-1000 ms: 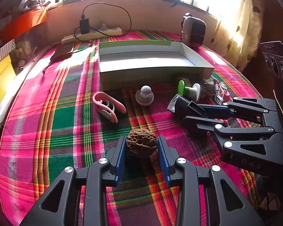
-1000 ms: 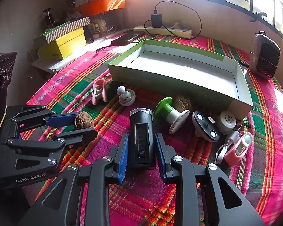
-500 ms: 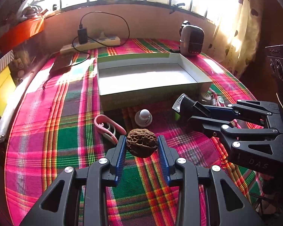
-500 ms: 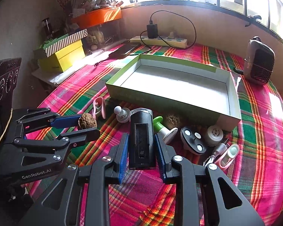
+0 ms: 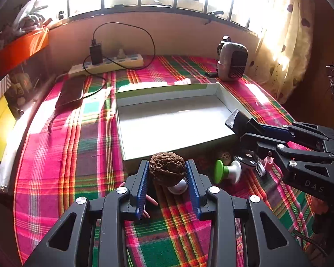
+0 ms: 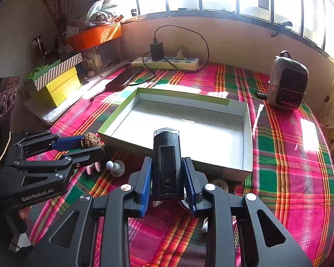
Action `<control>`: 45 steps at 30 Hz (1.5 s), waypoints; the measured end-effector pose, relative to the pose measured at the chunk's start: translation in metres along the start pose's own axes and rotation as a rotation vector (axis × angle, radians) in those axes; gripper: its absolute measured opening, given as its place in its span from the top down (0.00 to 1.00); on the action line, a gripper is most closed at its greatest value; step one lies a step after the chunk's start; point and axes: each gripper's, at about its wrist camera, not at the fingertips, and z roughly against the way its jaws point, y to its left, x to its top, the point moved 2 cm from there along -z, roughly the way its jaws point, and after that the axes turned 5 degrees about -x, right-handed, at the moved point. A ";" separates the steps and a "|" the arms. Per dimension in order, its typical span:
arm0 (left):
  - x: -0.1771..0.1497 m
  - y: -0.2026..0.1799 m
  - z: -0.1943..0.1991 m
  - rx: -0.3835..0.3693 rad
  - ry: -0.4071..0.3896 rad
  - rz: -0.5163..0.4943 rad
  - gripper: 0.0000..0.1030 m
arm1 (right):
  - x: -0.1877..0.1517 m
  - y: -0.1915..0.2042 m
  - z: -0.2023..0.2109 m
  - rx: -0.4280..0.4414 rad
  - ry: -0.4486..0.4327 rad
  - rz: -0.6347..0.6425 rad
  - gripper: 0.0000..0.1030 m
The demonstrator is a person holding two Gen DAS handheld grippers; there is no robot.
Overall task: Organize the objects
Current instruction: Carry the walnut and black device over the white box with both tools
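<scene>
Two loads are in the air at once, so treat the shallow white cardboard box with the green rim as your one landmark and work outward from its near wall.

Nearest you, on the near side of that wall, your right tongs are clamped on the black, boxy torch-like gadget with a clear front lens; the blue pads press its flanks and its lens end reaches out over the box's near edge. Your left tongs are closed on the brown, wrinkled walnut-like shell, pinched at its widest part, just short of the same wall and toward the box's left corner.

Below both loads, loose on the pink-and-green plaid cloth of the worktop in front of the box, lie the green-and-white mushroom-shaped knob and the small white round-headed stopper. Stay high enough to clear them and the wall.

Past the wall, the box floor is bare, so you likely have free choice of spot. Carry each load well inside before lowering, put the gadget toward the right side and the shell toward the left so the tongs do not meet, and let go only once each thing rests on the floor: the round shell will probably roll if dropped.

Beyond the box's far rim sits the grey mesh-fronted heater; stop well short of it.
</scene>
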 end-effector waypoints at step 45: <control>0.076 0.038 -0.119 0.095 0.107 -0.001 0.70 | 0.052 -0.077 -0.119 -0.177 0.110 -0.102 0.72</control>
